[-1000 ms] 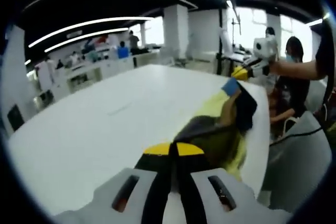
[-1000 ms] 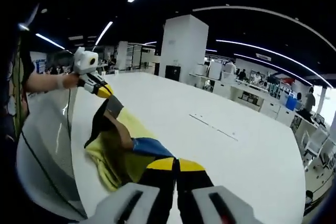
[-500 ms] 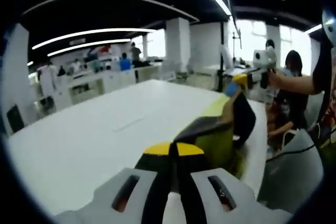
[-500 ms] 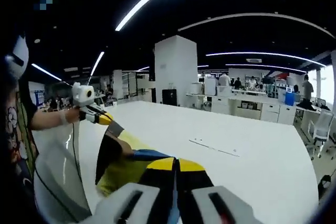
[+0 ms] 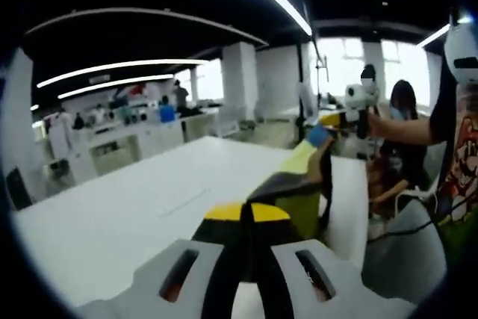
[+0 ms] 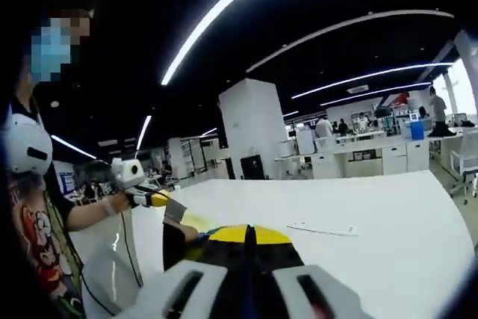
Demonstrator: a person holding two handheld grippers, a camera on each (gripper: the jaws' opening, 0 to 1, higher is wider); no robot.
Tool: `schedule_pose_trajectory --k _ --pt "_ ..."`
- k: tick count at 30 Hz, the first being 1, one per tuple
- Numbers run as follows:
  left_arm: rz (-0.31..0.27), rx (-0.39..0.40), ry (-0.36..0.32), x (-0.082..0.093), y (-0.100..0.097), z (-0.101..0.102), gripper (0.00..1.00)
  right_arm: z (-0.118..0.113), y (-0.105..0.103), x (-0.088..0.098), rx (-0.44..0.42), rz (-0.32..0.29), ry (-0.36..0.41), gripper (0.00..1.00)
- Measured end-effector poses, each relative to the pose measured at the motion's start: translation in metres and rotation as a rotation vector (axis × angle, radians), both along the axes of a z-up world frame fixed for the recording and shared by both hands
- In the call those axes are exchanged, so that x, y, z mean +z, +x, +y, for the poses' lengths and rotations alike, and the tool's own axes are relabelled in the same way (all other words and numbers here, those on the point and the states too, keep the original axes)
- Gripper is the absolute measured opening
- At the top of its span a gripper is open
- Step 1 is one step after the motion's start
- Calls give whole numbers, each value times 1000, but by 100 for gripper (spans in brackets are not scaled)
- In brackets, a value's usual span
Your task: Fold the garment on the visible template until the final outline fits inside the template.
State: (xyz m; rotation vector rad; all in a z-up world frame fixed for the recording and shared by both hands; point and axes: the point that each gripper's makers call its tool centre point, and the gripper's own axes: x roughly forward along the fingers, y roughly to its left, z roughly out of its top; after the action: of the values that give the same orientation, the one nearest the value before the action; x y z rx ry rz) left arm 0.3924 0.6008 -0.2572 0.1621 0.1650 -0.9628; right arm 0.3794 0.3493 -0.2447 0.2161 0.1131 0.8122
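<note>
A yellow, black and blue garment (image 5: pixel 300 201) hangs stretched in the air between the two grippers, above the near edge of the white table (image 5: pixel 112 222). My left gripper (image 5: pixel 246 213) is shut on one end of it. The right gripper (image 5: pixel 329 119), held in a hand, grips the blue far end. In the right gripper view, my right gripper (image 6: pixel 248 234) is shut on the garment (image 6: pixel 178 244), and the left gripper (image 6: pixel 158 199) holds the other end. A faint line mark (image 5: pixel 183 201) lies on the table (image 6: pixel 388 214), seen too as a thin mark (image 6: pixel 321 229).
A pale chair (image 5: pixel 407 259) with a black cable stands beside the table's edge, under the garment. The person holding the grippers stands at the side (image 6: pixel 37 207). Desks, a white pillar (image 6: pixel 254 128) and other people lie beyond the table.
Both grippers have risen and the garment has come up off the table, now hanging taut between them. Both views have tilted upward toward the ceiling.
</note>
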Motion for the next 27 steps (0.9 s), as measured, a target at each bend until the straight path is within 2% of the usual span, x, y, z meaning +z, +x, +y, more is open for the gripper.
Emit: schedule_pose_trajectory --k 4,8,10,14,16,17,19,21,22,23,24,25,26,27 --pt "-27 -10 -35 19 5 2 0 -7 4 12 19 -14 36 0" --pt "-45 -18 -47 28 11 5 0 -10 10 21 45 -13 84 0" --pt "-33 -16 -51 24 22 7 0 -13 22 18 39 -9 96 0" --pt "43 -3 -104 16 37 8 0 -14 40 3 35 27 108 0" --pt "60 21 -75 1 53 12 0 -12 51 -15 26 57 67 0" --pt "123 49 -72 -13 62 15 0 -7 57 -25 21 78 54 0" --pt "150 42 -91 -29 78 15 0 -5 70 -42 15 129 42 0" --pt "252 80 -123 -52 95 17 0 -1 84 -60 16 169 32 0" --pt "252 78 -122 -60 102 16 0 0 90 -68 11 195 28 0" --pt "298 103 -133 -73 114 17 0 1 100 -80 7 231 21 0" --pt "331 110 -134 -82 120 17 0 2 106 -87 8 237 10 0" --pt "330 105 -120 -94 130 16 0 2 116 -102 8 295 7 0" --pt "339 110 -113 -99 134 16 0 1 123 -111 -1 306 -6 0" --pt "368 114 -84 -116 142 17 0 1 131 -118 -10 302 -13 0"
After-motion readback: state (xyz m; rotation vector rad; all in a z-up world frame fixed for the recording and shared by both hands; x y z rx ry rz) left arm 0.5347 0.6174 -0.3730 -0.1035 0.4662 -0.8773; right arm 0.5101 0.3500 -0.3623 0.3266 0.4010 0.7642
